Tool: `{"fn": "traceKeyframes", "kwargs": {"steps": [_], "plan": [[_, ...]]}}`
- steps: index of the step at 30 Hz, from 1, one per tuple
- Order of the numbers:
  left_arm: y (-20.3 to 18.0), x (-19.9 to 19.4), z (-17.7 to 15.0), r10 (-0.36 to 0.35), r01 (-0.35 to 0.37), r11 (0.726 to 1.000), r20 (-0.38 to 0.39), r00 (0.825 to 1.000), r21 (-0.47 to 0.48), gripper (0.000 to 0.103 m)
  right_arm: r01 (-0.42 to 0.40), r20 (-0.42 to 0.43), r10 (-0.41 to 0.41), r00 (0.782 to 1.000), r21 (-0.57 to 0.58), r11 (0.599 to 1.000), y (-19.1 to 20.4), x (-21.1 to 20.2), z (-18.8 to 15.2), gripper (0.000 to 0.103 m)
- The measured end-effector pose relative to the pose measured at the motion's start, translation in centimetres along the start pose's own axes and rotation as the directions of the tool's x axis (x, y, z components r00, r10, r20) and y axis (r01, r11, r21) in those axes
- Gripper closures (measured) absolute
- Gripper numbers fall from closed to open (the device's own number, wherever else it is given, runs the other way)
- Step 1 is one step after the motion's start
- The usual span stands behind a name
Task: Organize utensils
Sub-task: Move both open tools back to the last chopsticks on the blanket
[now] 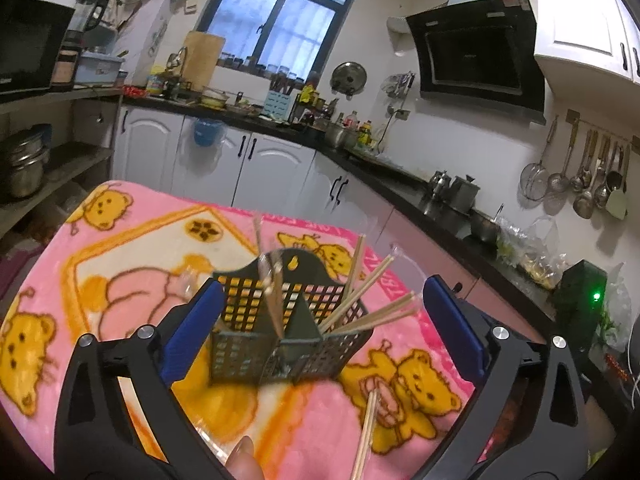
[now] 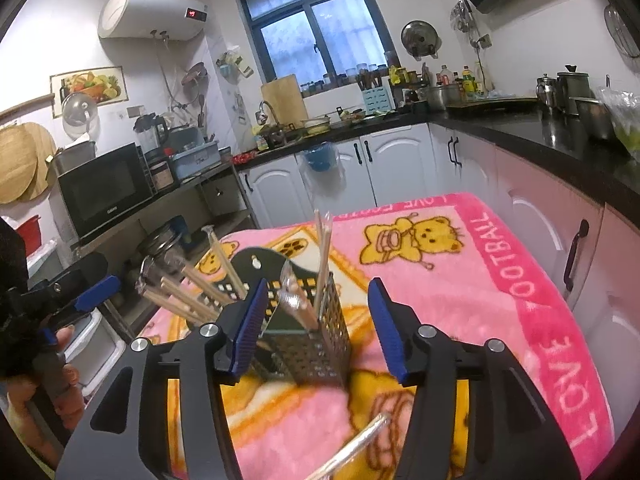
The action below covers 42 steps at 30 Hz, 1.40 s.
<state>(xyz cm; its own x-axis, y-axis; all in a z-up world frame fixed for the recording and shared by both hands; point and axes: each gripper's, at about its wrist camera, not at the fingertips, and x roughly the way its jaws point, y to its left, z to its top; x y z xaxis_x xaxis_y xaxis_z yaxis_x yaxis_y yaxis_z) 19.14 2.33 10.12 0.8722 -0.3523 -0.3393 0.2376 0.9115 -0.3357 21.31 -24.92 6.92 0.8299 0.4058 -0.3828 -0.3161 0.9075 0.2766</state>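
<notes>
Chopsticks (image 1: pixel 372 296) stand in a dark holder (image 1: pixel 288 332) with little square holes. The holder sits on a pink blanket (image 1: pixel 152 240) with yellow bears that covers the surface. Some sticks lean far out to one side. A few stand nearly straight up.

The left gripper (image 1: pixel 320 320) points at the holder from the front. Its jaws are spread wide, one blue pad on each side of the holder, not touching it. One more stick (image 1: pixel 366 432) lies on the blanket near the jaws, just below the holder.

The right gripper (image 2: pixel 316 324) points at the holder from its narrow end. Its jaws are open too, and the holder (image 2: pixel 312 344) sits between them. The left pad (image 2: pixel 250 328) is very close to it, but I cannot tell if it touches. A clear-wrapped stick (image 2: pixel 352 444) lies on the blanket below these jaws.
</notes>
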Motion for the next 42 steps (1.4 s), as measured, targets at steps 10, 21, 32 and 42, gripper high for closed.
{"fn": "traceKeyframes", "kwargs": {"steps": [10,21,32,42], "plan": [[1.4,0.0,-2.9,0.033,-0.035,0.999,-0.066,0.997,-0.027,0.011,0.004,-0.053,-0.004,0.999,-0.018,1.0,0.5,-0.5,-2.6,0.048],[3.3,-0.1,-5.8,0.091,-0.1,0.994,-0.135,0.987,-0.055,0.011,-0.004,-0.127,0.0,0.992,-0.031,1.0,0.8,-0.4,-5.3,0.047],[5.0,0.0,-8.0,0.134,-0.151,0.985,-0.194,0.972,-0.079,0.011,-0.014,-0.186,0.005,0.983,-0.047,0.999,1.0,-0.2,-7.3,0.047],[6.1,1.2,-10.8,0.149,-0.183,0.979,-0.296,0.943,-0.088,0.011,-0.002,-0.245,-0.011,0.969,-0.05,0.999,0.3,0.2,-9.1,0.047]]}}
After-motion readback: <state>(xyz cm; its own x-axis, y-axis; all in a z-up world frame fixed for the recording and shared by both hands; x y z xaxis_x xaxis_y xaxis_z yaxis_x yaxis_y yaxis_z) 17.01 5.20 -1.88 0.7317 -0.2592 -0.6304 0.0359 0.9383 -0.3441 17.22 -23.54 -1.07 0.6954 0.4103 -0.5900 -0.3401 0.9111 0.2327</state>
